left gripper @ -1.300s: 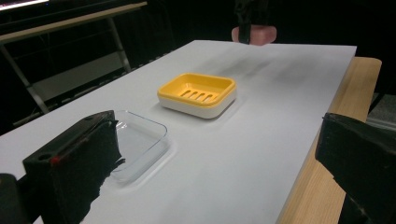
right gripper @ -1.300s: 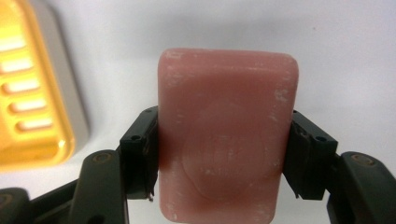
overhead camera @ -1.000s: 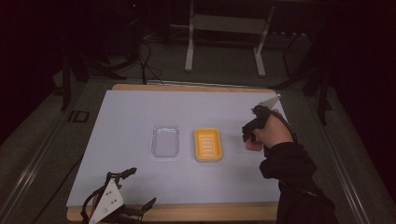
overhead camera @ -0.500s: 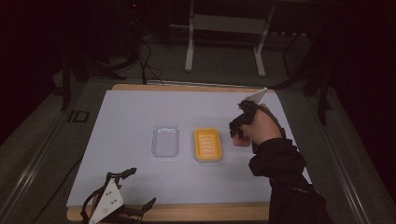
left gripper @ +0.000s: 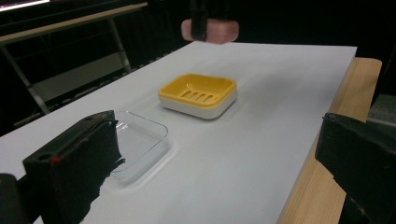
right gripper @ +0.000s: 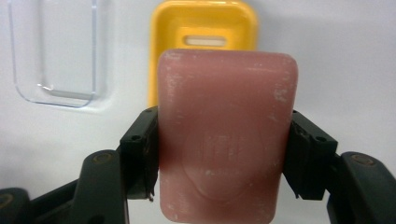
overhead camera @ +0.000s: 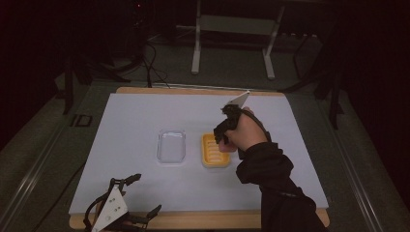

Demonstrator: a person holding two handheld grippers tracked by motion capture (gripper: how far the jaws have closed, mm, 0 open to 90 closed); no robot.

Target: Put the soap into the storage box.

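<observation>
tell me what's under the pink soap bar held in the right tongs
The yellow soap dish lies below the pink soap bar, which the right tongs grip above it. One drain slot shows; the bar covers the rest of the dish's inside.

Counts: one pink soap bar [right gripper: 227,135], seen at center of the right gripper view. One yellow soap dish [overhead camera: 215,151], center of the high view. One clear plastic tray [overhead camera: 171,146], just left of the dish. One white sheet [overhead camera: 135,121] covered one wooden bench [overhead camera: 203,91]. Two grippers were there: right gripper [overhead camera: 223,133] at center right, left gripper [overhead camera: 113,210] at lower left. One hand [overhead camera: 247,131], one dark sleeve [overhead camera: 275,193]. One metal stand [overhead camera: 232,24] at top.
</observation>
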